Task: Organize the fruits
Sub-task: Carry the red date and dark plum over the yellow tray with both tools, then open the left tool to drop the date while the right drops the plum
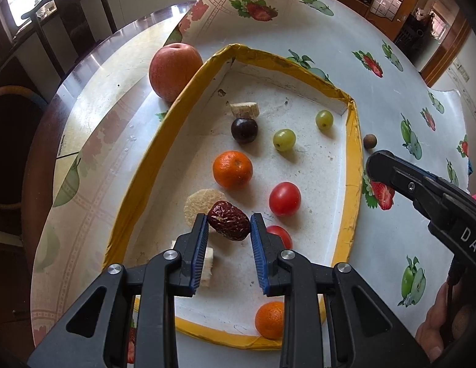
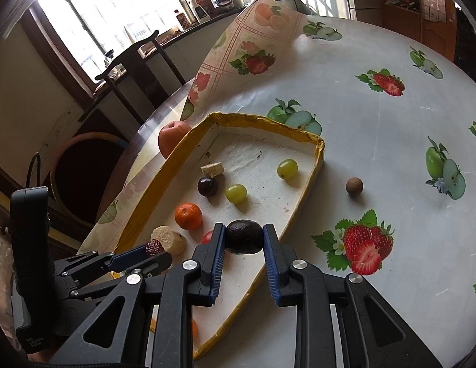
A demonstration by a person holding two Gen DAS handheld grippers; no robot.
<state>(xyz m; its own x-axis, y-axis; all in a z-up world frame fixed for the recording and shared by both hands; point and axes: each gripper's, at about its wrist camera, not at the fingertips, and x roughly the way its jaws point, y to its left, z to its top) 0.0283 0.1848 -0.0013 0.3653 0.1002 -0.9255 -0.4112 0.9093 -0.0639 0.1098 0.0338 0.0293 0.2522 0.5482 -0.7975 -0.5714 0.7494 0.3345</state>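
My left gripper is shut on a wrinkled red date and holds it above the white tray with a yellow rim. My right gripper is shut on a dark oval fruit above the tray's right edge. The tray holds a mandarin, a cherry tomato, two green grapes, a dark plum, banana slices and a second mandarin. A red apple sits outside the tray's far left corner.
A small brown longan lies on the fruit-print tablecloth right of the tray; it also shows in the left wrist view. The cloth is folded up behind the tray. Wooden chairs stand beyond the table's left edge.
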